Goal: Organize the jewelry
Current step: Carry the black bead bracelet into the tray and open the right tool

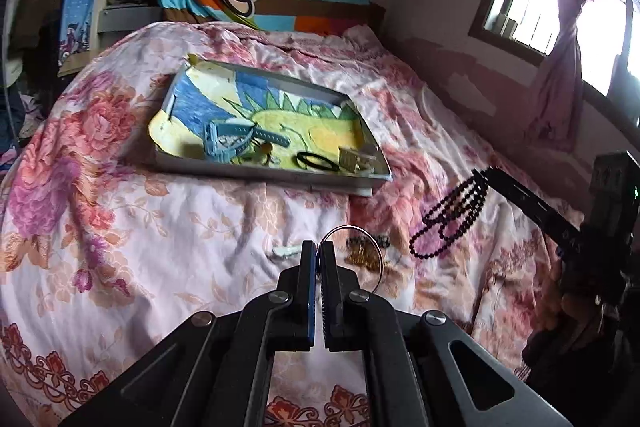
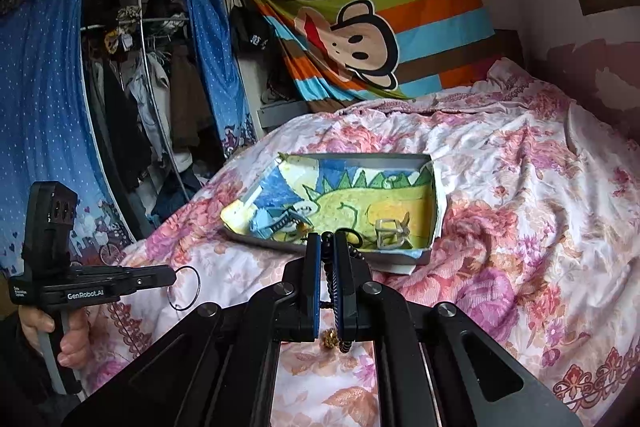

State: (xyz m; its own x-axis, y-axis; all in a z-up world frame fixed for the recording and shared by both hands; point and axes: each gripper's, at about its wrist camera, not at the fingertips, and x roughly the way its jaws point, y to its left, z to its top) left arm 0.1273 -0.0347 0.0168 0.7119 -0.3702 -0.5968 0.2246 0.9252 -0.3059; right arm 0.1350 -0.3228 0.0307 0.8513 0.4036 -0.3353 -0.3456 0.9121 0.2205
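Note:
My left gripper (image 1: 319, 255) is shut on a thin silver hoop bangle (image 1: 362, 231), held above the floral bedspread; it also shows in the right wrist view (image 2: 184, 287). My right gripper (image 2: 328, 243) is shut on a black bead necklace (image 1: 452, 215), whose strands hang in loops below the fingers. A shallow tray (image 1: 280, 175) lined with a dinosaur drawing lies on the bed ahead. It holds a blue watch (image 1: 224, 143), a black hair tie (image 1: 316, 161), small yellow beads and a pale square piece (image 1: 352, 159).
Amber and dark jewelry pieces (image 1: 366, 253) and a small pale clip (image 1: 286, 253) lie on the bedspread (image 1: 160, 227) near my left gripper. A striped monkey blanket hangs behind the bed. A wall with a window stands at the right, a wardrobe (image 2: 140, 87) at the left.

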